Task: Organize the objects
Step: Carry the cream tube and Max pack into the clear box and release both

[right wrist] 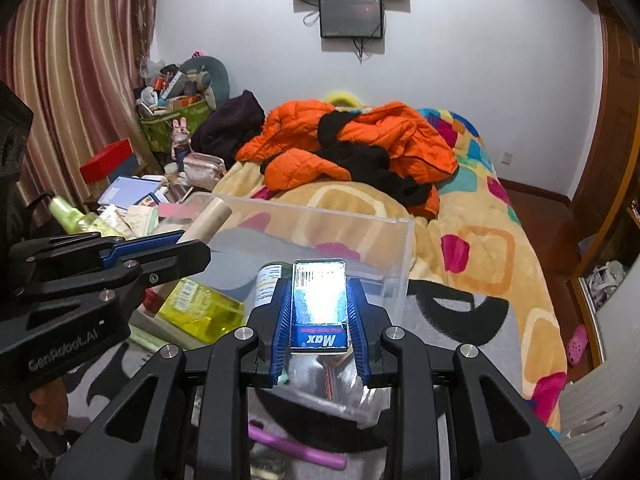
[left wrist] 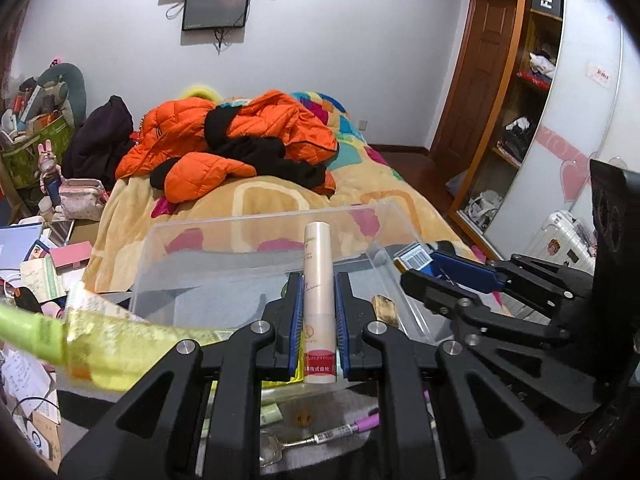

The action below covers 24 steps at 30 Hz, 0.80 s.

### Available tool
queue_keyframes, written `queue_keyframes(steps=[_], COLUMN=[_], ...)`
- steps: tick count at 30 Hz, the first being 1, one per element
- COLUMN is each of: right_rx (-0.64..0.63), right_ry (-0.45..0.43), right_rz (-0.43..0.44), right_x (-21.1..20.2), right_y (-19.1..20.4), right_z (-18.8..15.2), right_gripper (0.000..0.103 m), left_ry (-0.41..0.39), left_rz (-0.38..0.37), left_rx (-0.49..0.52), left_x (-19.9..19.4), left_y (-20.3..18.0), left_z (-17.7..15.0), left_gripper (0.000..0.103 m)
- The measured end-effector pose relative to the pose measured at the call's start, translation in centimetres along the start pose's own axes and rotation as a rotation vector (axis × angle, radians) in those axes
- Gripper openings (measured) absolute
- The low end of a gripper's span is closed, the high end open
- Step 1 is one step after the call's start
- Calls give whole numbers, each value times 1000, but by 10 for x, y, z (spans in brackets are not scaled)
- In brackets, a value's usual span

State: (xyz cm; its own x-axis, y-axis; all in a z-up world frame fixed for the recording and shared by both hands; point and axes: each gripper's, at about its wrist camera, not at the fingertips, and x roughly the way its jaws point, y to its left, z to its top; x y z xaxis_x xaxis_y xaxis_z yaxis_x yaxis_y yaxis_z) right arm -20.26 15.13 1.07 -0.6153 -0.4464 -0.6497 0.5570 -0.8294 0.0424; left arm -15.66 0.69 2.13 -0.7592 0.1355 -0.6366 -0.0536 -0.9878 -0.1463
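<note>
One tube [left wrist: 318, 300], one box [right wrist: 319, 306], two grippers

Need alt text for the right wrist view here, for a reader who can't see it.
The right hand-held gripper is shut on a small blue box marked "Max", over a clear plastic bin. At left, the left hand-held gripper holds a cream tube; behind lies a bed with an orange jacket.
</note>
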Motion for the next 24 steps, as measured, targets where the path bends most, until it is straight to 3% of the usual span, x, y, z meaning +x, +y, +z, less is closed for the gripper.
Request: queue_keyframes(steps=[6, 15, 24], right_rx=[-11, -52, -56], right_ry=[61, 88, 97], right_rz=[27, 0, -12], right_x=[23, 37, 37], right_y=[4, 13, 14], right_z=[-4, -11, -10], right_gripper=[25, 25, 25], left_ry=[57, 140, 135], left_rz=[17, 3, 3], left_rx=[3, -11, -7], left_x=[23, 47, 46], left_y=[3, 7, 7], left_z=[2, -3, -3], left_gripper=[14, 14, 14])
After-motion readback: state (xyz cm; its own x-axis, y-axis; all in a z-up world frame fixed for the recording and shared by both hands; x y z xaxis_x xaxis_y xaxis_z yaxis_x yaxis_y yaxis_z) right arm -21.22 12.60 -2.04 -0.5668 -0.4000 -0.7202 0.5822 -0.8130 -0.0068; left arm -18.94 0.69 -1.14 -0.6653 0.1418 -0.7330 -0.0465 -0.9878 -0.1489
